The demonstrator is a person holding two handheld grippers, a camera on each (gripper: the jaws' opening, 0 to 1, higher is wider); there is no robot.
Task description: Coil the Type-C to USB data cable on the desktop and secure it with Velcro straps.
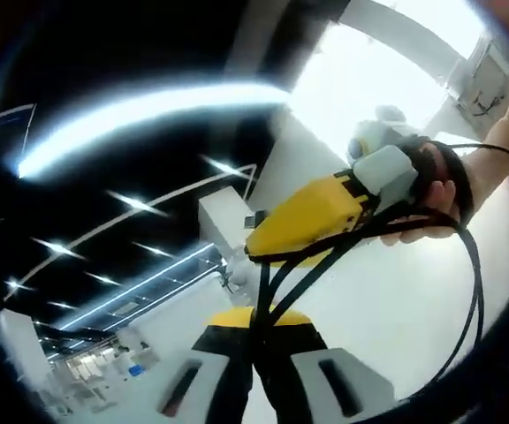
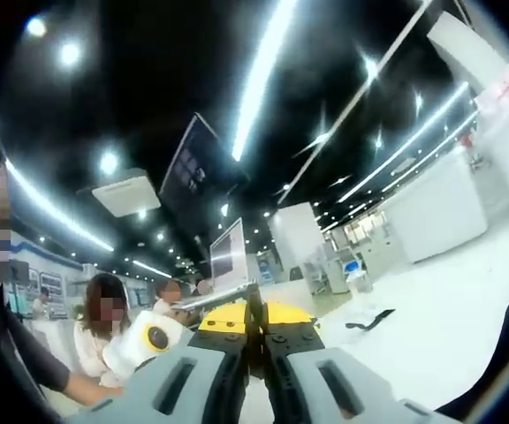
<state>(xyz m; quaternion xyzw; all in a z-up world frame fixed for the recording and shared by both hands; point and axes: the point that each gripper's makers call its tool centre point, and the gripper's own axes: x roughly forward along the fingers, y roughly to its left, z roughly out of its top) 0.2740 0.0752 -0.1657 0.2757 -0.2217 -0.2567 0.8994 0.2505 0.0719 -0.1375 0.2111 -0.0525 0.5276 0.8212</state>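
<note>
The black data cable (image 1: pixel 467 291) is lifted off the white desktop (image 1: pixel 387 309), hanging in a broad loop whose strands gather and run down between the jaws of the left gripper (image 1: pixel 263 340), which are closed on them. The same strands pass up to the right gripper (image 1: pixel 259 238), seen in the left gripper view as a yellow-nosed tool coming in from the right with a hand (image 1: pixel 436 199) around its grip; its jaws pinch the bundle a little further along. In the right gripper view the right gripper's (image 2: pixel 256 340) jaws stand pressed together with a thin dark strand between them, so it too is clamped on the cable. Holding the bundle at two nearby places probably keeps the coil's turns from springing apart while it is shaped. A small dark object (image 2: pixel 369 320) lies on the desktop beyond, possibly a Velcro strap; I cannot tell.
</note>
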